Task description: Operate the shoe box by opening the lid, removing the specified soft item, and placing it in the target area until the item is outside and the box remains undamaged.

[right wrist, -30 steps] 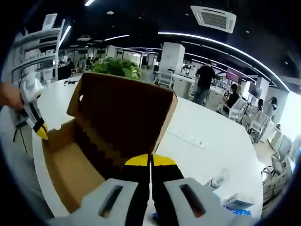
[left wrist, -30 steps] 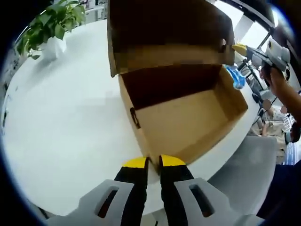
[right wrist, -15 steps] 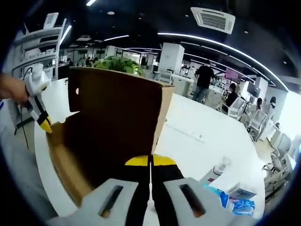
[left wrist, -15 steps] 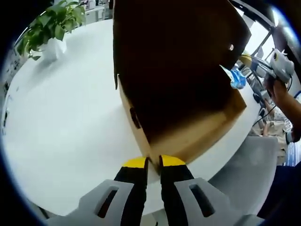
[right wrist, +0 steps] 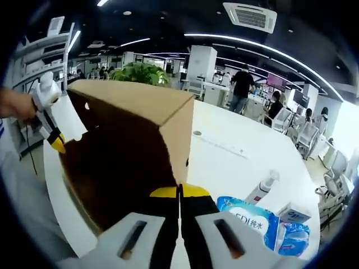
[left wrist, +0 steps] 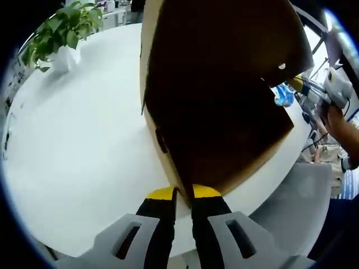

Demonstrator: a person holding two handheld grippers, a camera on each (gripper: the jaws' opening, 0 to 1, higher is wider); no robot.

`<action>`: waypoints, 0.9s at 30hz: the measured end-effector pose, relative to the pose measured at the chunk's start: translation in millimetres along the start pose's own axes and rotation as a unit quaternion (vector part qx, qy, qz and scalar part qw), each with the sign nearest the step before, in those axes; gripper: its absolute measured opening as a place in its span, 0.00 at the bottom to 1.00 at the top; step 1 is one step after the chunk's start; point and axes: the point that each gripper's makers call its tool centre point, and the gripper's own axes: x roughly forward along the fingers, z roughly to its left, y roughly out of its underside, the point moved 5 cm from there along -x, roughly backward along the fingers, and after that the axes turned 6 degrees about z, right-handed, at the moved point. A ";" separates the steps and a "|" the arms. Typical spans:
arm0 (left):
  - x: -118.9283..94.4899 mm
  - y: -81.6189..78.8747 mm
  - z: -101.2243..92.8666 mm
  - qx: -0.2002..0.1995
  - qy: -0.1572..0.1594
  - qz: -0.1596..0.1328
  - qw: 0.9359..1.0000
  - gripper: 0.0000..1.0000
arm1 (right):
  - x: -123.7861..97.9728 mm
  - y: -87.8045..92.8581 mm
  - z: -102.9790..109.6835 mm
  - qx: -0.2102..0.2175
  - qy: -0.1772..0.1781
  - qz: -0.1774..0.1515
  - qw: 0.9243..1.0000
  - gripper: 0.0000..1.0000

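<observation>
The brown cardboard shoe box (left wrist: 235, 159) stands on the white table (left wrist: 84, 140) with its lid (left wrist: 219, 67) tilted down low over the opening, so the inside is dark and hidden. My left gripper (left wrist: 184, 193) is shut on the box's near corner wall. My right gripper (right wrist: 179, 190) is shut on the lid's (right wrist: 134, 98) edge, and it enters the left gripper view from the right (left wrist: 295, 84). A blue soft packet (right wrist: 247, 213) lies on the table beside the box. The left gripper (right wrist: 58, 147) pinches the box's far corner in the right gripper view.
A potted plant (left wrist: 61, 28) stands at the table's far side. A white bottle (right wrist: 263, 188) and a small carton (right wrist: 294, 214) lie near the blue packet. A grey chair (left wrist: 291, 196) sits past the table edge. People stand in the office behind.
The lid has swung down from upright to nearly over the box, hiding the inside. My right gripper moved down with it. The left gripper stayed on the corner.
</observation>
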 end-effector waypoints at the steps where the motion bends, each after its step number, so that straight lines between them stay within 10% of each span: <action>1: 0.0 -0.1 0.0 0.000 0.000 0.000 1.000 0.06 | 0.0 1.6 0.6 -0.001 0.001 0.002 1.000 0.00; 27: 0.2 1.4 1.5 0.009 0.006 -0.024 1.000 0.08 | -2.0 20.8 9.5 0.018 0.001 0.003 1.000 0.00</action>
